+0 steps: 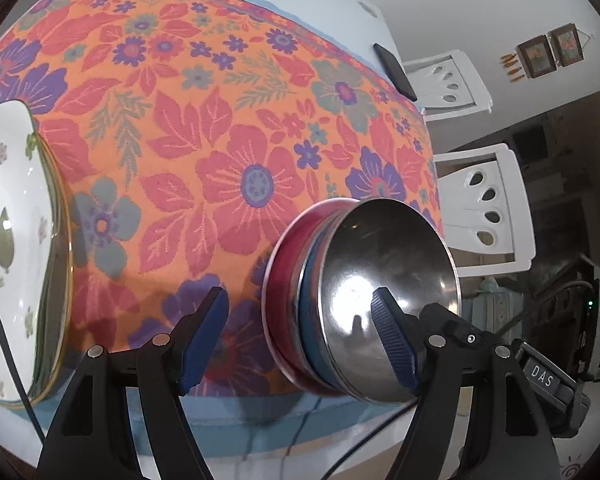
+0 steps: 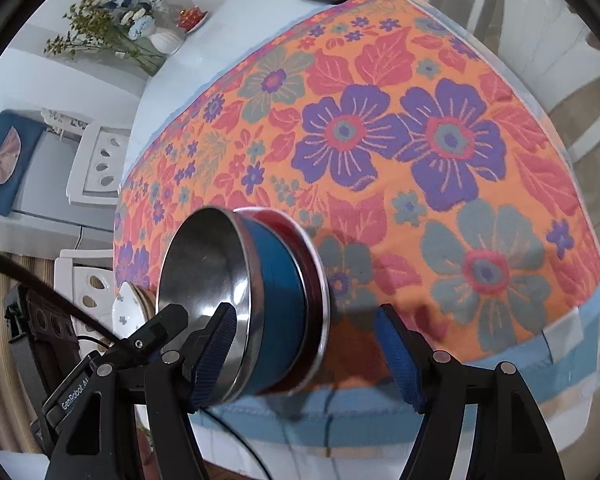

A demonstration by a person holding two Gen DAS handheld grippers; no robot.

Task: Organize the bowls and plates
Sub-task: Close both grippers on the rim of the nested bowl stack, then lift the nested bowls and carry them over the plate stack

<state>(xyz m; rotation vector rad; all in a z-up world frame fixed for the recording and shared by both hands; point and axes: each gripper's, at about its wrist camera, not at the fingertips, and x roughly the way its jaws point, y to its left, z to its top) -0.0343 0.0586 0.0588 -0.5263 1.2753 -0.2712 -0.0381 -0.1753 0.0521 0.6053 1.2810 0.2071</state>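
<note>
- Bowls [image 1: 360, 304], steel nested in blue and red, sit stacked near the tabletop's front edge on the floral cloth [image 1: 220, 140].
- Left gripper [image 1: 300, 340] spread wide, right gripper [image 2: 304, 344] likewise; neither seems to grip anything.
- Plates [image 1: 16, 240] lie towards the left edge.

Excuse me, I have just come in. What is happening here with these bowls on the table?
A person holding two grippers is tidying dishes on a table covered by a floral cloth. Three bowls are nested near the front edge: a steel bowl inside a blue bowl inside a red bowl. The left gripper and right gripper both have open jaws, one on each side of the stack's rim, gripping nothing. A white patterned plate lies further left.
</note>
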